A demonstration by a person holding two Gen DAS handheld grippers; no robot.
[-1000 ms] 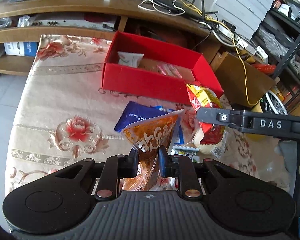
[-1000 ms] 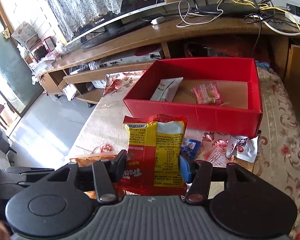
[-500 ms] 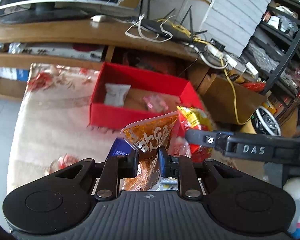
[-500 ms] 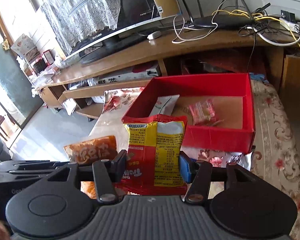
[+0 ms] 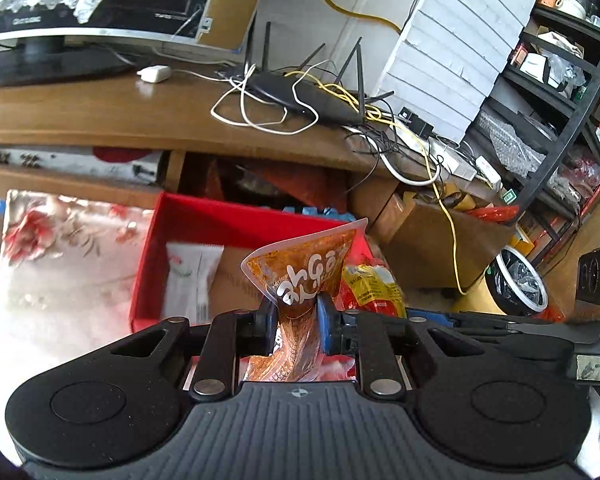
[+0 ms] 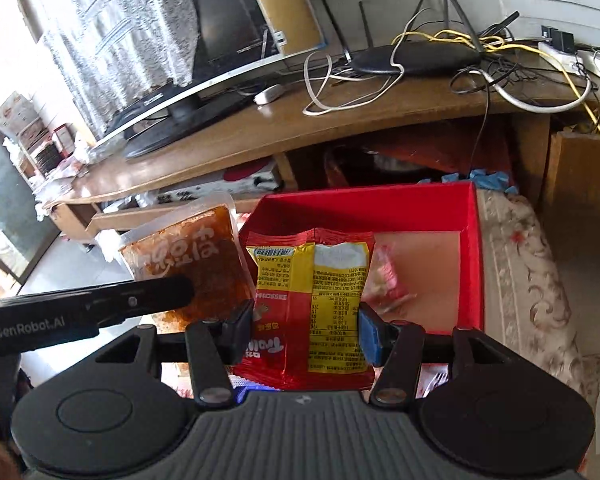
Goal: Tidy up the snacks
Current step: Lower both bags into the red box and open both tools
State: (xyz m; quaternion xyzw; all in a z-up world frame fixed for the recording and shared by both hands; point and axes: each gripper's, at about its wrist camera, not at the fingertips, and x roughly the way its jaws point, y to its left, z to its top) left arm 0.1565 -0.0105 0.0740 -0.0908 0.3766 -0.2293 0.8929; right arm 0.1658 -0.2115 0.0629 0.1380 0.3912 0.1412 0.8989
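Where "GenRobot.AI" marks it, left gripper (image 6: pixel 172 296) pinches orange packet (image 6: pixel 188 264).

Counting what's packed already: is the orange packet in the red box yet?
Not yet. The orange packet is pinched in the left gripper, held in the air at the red box.

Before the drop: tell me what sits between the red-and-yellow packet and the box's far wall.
In the right wrist view, a small pink wrapped snack lies on the red box floor just behind the red-and-yellow packet; past it, bare cardboard floor.
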